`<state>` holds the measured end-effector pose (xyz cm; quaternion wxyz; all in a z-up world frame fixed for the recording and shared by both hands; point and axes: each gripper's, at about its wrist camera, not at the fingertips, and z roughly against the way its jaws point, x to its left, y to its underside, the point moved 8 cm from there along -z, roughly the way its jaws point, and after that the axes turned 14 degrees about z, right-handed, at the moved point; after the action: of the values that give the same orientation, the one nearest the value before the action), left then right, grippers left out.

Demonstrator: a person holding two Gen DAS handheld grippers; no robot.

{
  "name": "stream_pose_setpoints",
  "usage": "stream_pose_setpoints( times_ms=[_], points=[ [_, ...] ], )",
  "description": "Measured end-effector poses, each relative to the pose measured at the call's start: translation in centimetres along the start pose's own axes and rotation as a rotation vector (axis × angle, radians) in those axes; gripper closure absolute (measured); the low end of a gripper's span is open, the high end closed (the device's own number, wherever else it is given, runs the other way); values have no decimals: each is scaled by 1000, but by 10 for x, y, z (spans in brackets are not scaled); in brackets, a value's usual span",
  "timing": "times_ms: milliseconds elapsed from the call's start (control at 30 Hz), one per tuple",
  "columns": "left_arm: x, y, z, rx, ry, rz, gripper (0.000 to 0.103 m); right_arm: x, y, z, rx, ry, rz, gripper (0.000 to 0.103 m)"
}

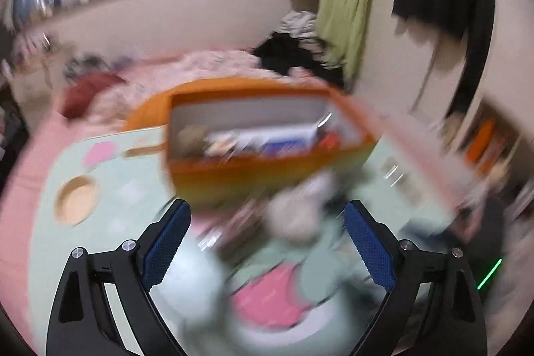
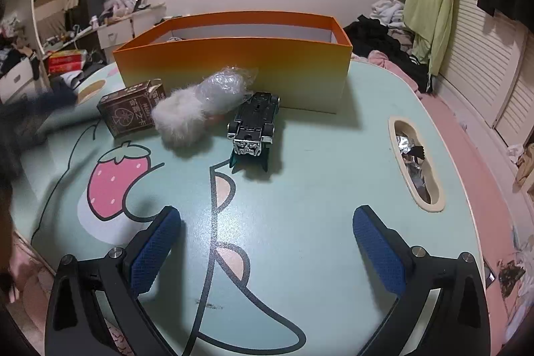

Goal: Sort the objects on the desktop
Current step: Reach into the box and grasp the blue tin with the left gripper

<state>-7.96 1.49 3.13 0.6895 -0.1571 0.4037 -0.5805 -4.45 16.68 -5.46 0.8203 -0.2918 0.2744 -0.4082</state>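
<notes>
An orange box [image 2: 233,62] is seen standing open-topped at the far side of the mint-green surface [image 2: 317,189]. Just in front of its near wall, a brown carton [image 2: 128,112], a white fur ball [image 2: 178,119], a crumpled clear wrapper [image 2: 223,90] and an upturned black toy car [image 2: 255,125] are grouped closely; the fur ball is touched by the carton and the wrapper. A slot [image 2: 415,162] in the surface, to the right, is filled with foil scraps.

The right gripper [image 2: 267,242] is held low over the printed strawberry pattern, its blue fingers [image 2: 155,252] spread wide with nothing between them.

The left wrist view is heavily blurred. The left gripper [image 1: 267,242] is seen with fingers [image 1: 167,242] parted and empty, facing the orange box [image 1: 267,169], in which mixed items are dimly made out. A round wooden recess [image 1: 76,199] is seen at the left.
</notes>
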Motion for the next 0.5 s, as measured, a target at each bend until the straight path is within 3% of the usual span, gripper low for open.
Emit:
stream_pose_setpoints(
  times_ms=[100, 133, 200, 233, 433, 500],
  points=[
    [-20, -32, -37, 190, 57, 70, 10, 0, -1, 0, 0, -1, -1, 0],
    [-24, -39, -54, 256, 44, 78, 11, 1, -4, 0, 0, -1, -1, 0],
    [-29, -46, -89, 369, -11, 84, 26, 1, -5, 0, -2, -2, -1, 0],
    [-28, -48, -106, 416, -51, 94, 28, 2, -5, 0, -2, -2, 0, 0],
    [-25, -33, -160, 571, -210, 50, 28, 4, -6, 1, -2, -3, -1, 0],
    [-24, -28, -170, 602, -211, 80, 27, 5, -6, 1, -2, -3, -1, 0]
  ],
)
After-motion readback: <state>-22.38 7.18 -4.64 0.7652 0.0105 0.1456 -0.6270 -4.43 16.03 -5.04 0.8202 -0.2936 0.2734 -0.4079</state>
